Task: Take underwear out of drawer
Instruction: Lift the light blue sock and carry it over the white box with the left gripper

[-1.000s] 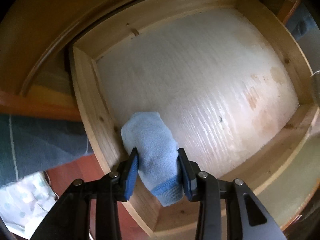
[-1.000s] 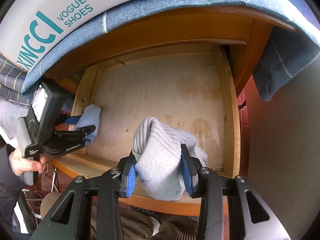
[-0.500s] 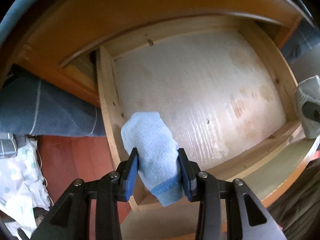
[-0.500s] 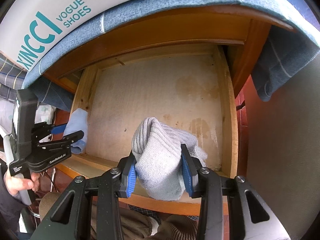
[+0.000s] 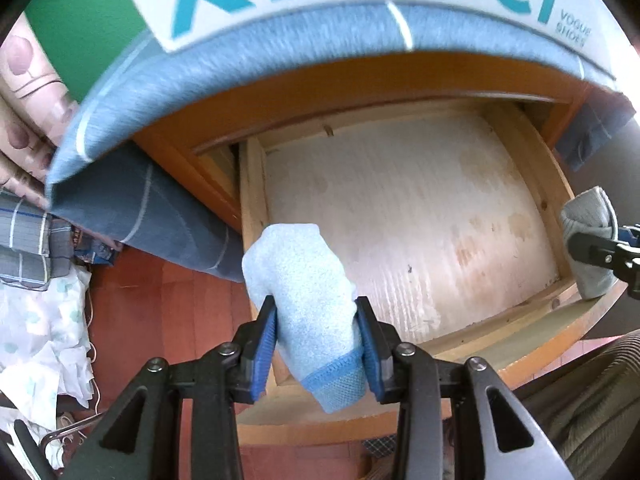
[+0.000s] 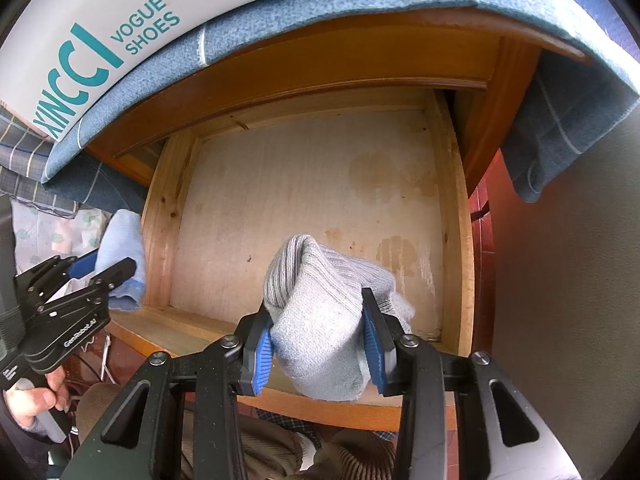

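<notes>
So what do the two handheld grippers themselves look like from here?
Both match: the left gripper and right gripper have black angular fingers with silver screws and ribbed blue pads. The left one's side carries small white lettering. No cables visible.

Left black two-finger gripper with blue pads (image 5: pixel 316 344): pointing steeply downward, jaws clamped on a folded light-blue terry cloth (image 5: pixel 308 304), pads pressed into both its sides. In the right wrist view the same gripper (image 6: pixel 104 276) sits at far left, a bare hand (image 6: pixel 34 398) wrapped round its handle.

Right black two-finger gripper with blue pads (image 6: pixel 320 348): also angled steeply down, jaws pinching a bunched grey ribbed knit cloth (image 6: pixel 324 320).
</notes>
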